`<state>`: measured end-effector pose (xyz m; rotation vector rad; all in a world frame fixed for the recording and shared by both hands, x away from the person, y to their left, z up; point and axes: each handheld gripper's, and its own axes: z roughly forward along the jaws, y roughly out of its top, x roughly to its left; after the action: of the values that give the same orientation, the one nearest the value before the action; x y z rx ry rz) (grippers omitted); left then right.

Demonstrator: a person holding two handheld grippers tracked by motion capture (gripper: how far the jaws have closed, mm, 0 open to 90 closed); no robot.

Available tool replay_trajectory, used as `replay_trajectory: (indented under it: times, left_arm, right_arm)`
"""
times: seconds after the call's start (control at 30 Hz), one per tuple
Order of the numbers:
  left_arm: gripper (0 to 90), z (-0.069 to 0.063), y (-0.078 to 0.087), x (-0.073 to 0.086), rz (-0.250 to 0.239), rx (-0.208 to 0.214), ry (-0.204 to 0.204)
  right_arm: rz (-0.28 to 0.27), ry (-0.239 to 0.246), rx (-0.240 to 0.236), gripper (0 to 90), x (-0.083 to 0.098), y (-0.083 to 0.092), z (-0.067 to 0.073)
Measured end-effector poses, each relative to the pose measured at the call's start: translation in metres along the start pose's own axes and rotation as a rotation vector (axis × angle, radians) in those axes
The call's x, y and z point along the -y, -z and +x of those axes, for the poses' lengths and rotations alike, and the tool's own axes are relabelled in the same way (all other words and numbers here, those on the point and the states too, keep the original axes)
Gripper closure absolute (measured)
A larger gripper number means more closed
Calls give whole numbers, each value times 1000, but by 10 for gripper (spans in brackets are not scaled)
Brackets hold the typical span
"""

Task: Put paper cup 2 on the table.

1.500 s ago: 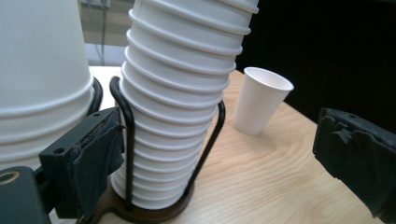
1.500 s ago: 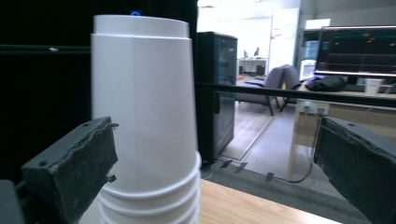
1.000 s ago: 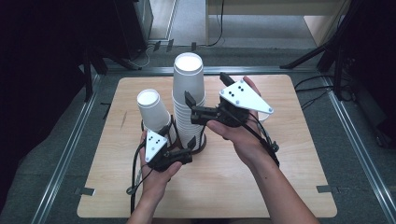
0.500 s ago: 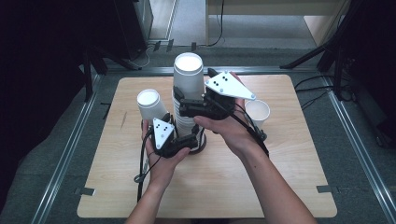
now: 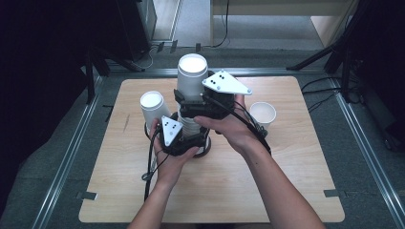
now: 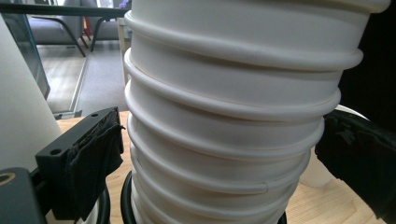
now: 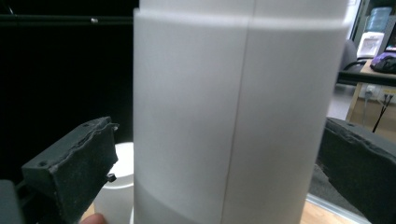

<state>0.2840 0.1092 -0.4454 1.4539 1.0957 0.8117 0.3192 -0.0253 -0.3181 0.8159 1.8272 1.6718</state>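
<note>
A tall stack of upside-down white paper cups [image 5: 192,71] stands mid-table on a black ring base [image 5: 206,151]. My left gripper [image 5: 190,139] is open around the stack's lower part; in the left gripper view the ribbed rims [image 6: 224,140] sit between its pads [image 6: 91,158], with a thin gap on the left. Higher up, my right gripper [image 5: 192,107] is open around the smooth wall of the top cup [image 7: 233,116]. Its left pad [image 7: 74,168] stands clear of the cup.
A shorter upside-down white cup stack [image 5: 152,105] stands just left of the tall one. A single upright cup [image 5: 263,113] sits to the right. The wooden table [image 5: 286,191] has bare room at the front and right. Cables trail from both grippers.
Both grippers have moved in towards the tall stack and now straddle it, the left low and the right high. The right hand's shift uncovered the upright cup.
</note>
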Motion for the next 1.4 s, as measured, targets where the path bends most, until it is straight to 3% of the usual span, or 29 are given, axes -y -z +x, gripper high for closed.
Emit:
replay_trajectory:
  times: [0.2,0.3,0.63,1.07,1.23,1.4]
  left_arm:
    - [26,0,-1,1,1,9,-1]
    - [28,1,-1,1,0,14,-4]
    - [42,2,1,1,-6,18,-19]
    - [56,3,3,1,-14,28,-10]
    - [60,3,5,-1,-26,29,-8]
    - [28,3,10,-6,-44,21,-18]
  right_arm:
    - [-5,-35,2,61,1,-2,-2]
    - [2,-19,-1,65,3,-4,-1]
    - [4,-37,-3,137,9,-6,-3]
    - [-20,-41,-4,143,3,-5,-2]
    - [2,-36,-4,137,1,-5,-2]
    - [12,-53,-15,74,7,-3,-5]
